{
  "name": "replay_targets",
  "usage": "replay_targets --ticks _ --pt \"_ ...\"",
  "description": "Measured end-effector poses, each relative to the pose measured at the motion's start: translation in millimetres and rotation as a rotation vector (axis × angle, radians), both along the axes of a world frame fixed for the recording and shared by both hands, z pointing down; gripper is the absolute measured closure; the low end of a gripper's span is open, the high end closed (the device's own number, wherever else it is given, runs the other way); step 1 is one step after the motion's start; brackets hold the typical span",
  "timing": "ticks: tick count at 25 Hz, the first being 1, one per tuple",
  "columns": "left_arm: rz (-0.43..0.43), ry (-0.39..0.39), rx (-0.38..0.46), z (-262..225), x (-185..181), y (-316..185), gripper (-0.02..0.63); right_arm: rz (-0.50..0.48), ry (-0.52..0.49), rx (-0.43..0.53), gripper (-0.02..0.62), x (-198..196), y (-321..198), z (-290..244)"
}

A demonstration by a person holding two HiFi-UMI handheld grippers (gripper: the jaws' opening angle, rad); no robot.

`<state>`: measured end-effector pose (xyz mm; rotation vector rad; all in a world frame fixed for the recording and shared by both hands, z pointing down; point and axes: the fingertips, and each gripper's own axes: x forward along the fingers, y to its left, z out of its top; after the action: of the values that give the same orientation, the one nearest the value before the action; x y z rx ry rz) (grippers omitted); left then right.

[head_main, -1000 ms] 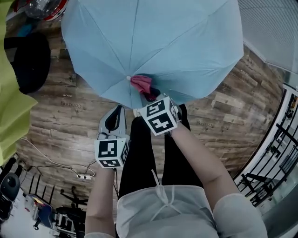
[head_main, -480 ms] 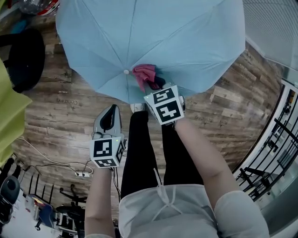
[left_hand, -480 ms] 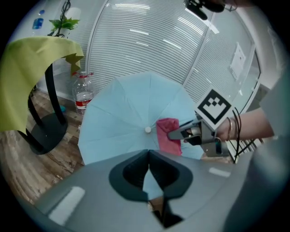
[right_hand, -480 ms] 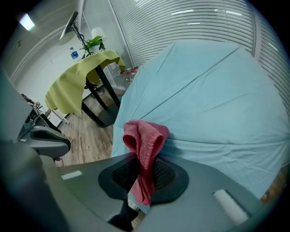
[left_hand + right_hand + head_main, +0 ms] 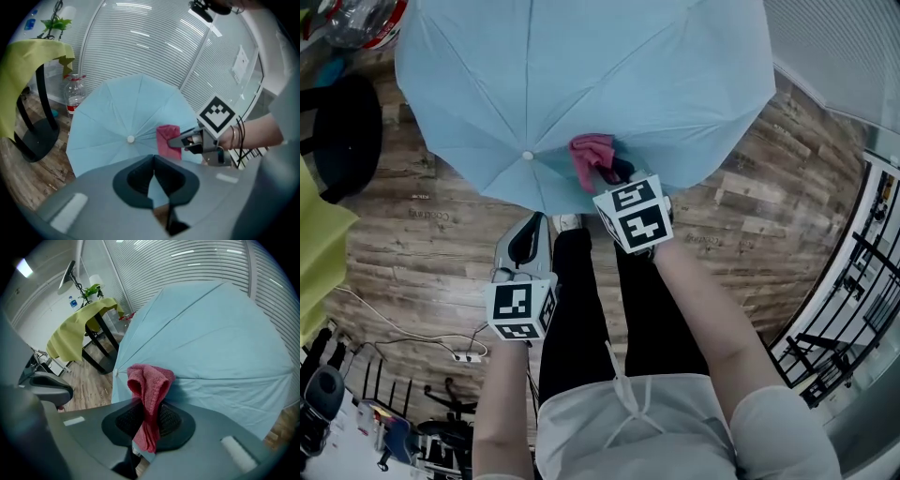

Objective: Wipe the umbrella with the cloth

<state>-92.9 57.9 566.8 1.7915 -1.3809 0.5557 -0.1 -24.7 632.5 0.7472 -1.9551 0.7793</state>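
Note:
The open light-blue umbrella stands on the wooden floor in front of me, its white tip facing me. A pink cloth lies against the canopy just right of the tip. My right gripper is shut on the cloth, which hangs folded between its jaws. My left gripper hovers lower left, short of the umbrella's rim, shut with nothing in it. In the left gripper view my left gripper points at the umbrella, and the cloth shows right of the tip.
A black round-footed stand and a yellow-green drape are at the left. A water bottle stands behind the umbrella. A power strip with cables lies on the floor. A black railing is at the right.
The umbrella's tip has shifted left in the head view. The right gripper with the cloth now sits farther right of the tip. The left gripper has barely moved.

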Motion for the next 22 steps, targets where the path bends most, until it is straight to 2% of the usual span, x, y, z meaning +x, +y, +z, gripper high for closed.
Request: replay_targets --ticks 5,17,22 --pt "0.030 0.003 -0.005 4 34 -4 0.600 0.053 0.005 0.012 0.535 34 -13 -1" --pt "0.065 0.002 0.011 0 116 -35 0.600 0.091 0.019 0.044 0.535 124 -35 -9" --pt "0.130 0.008 0.006 -1 158 -46 0.600 0.107 0.036 0.073 0.535 167 -52 -15"
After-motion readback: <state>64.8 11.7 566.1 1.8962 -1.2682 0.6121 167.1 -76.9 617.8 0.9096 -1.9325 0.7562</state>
